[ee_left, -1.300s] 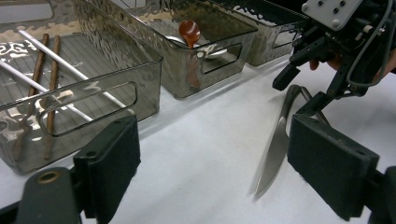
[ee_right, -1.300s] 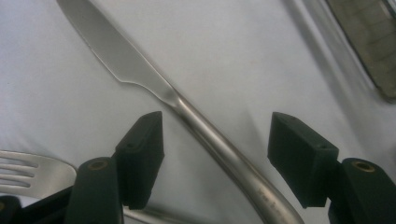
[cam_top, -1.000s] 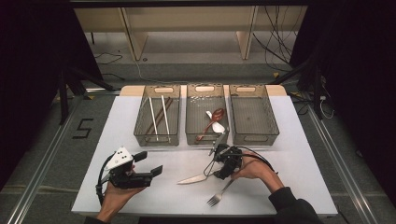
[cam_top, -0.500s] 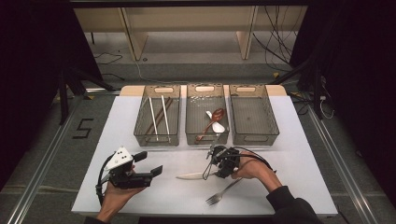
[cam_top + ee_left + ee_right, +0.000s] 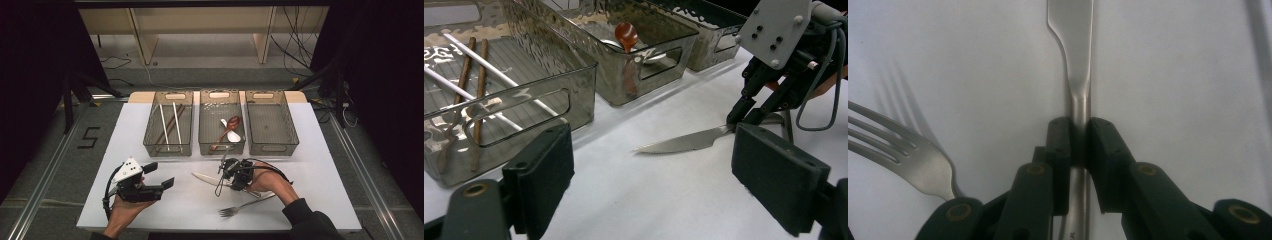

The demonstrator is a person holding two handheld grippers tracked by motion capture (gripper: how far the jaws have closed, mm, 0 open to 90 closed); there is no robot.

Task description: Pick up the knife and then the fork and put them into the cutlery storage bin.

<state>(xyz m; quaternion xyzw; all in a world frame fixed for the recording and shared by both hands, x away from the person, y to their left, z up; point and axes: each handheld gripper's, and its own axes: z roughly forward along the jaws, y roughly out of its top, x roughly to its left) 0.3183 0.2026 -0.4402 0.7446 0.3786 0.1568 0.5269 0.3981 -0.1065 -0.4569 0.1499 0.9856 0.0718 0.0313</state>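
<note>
A steel knife (image 5: pixel 204 177) lies flat on the white table (image 5: pixel 310 165), its serrated blade (image 5: pixel 684 141) pointing left. My right gripper (image 5: pixel 224 181) points down over the knife's handle (image 5: pixel 1079 107). Its jaws have just been closing and now pinch the handle between the pads. A steel fork (image 5: pixel 245 205) lies just in front of that hand, with its tines (image 5: pixel 883 137) left of the jaws. My left gripper (image 5: pixel 160 175) is held level at the front left. Its jaws (image 5: pixel 659 175) stand wide apart with nothing between them and face the knife.
Three clear bins stand in a row at the back. The left bin (image 5: pixel 168 150) holds white and brown chopsticks (image 5: pixel 170 125). The middle bin (image 5: pixel 221 149) holds a brown spoon (image 5: pixel 233 121) and a white one. The right bin (image 5: pixel 273 149) has nothing in it.
The right gripper's jaws have closed from wide open onto the knife's handle, and the hand shifted slightly left. The left gripper, knife and fork have stayed put.
</note>
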